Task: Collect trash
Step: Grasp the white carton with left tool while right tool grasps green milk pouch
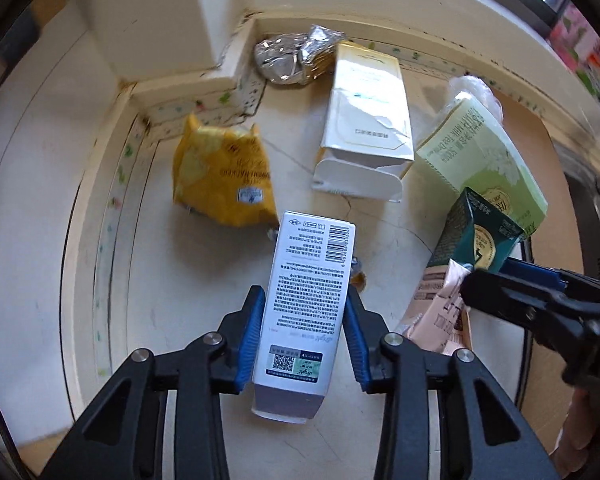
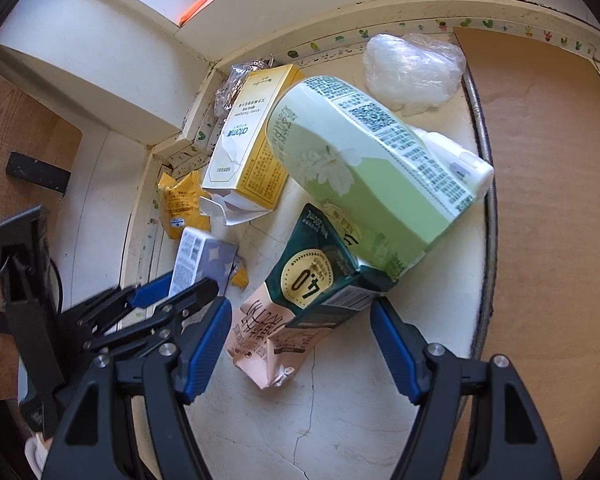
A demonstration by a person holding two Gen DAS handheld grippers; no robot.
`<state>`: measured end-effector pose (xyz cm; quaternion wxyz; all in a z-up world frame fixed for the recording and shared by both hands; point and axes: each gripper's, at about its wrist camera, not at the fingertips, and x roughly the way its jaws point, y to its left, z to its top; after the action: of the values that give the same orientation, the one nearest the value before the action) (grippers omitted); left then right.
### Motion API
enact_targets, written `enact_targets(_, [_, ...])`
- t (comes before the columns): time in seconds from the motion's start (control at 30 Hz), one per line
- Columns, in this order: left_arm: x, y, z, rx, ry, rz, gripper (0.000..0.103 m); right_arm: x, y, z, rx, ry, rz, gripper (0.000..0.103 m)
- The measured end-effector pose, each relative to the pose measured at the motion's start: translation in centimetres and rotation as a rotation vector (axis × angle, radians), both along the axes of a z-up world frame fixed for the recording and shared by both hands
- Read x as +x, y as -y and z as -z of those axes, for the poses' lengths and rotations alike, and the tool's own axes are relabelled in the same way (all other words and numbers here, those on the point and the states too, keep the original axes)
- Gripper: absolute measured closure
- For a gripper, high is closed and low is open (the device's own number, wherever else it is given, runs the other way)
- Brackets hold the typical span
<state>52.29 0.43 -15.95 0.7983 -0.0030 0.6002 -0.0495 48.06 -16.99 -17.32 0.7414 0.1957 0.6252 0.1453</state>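
The left gripper [image 1: 305, 322] clamps a white box [image 1: 308, 304] above the tabletop [image 1: 204, 280]. The right gripper [image 2: 300, 344] gapes wide around a green-and-pink carton [image 2: 300, 300]. Only the right view shows the clear bag [image 2: 412, 68] beyond.

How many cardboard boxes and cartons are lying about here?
4: a white box in the left gripper, a yellow-and-white box behind, a pale green carton, a dark green carton. Others may be hidden.
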Motion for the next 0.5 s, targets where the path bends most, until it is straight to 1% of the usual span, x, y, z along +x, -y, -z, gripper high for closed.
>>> enact_targets(0.2, [-3.5, -1.4, 0.0, -0.061, 0.019, -0.074, 0.066, 0.8, -2.2, 1.0, -0.090, -0.027, 0.006, 0.031])
enact_targets(0.4, [-7.2, -2.7, -0.5, -0.109, 0.039, -0.146, 0.067, 0.5, -5.4, 0.7, -0.224, 0.023, -0.063, 0.030])
enact_targets(0.43, [-7.5, -2.5, -0.6, -0.112, 0.044, -0.152, 0.067, 0.3, -5.8, 0.6, -0.243, 0.036, -0.079, 0.032])
enact_targets(0.5, [-8.7, -2.4, -0.8, -0.120, 0.053, -0.166, 0.067, -0.2, -6.3, 0.5, -0.256, 0.049, -0.105, 0.042])
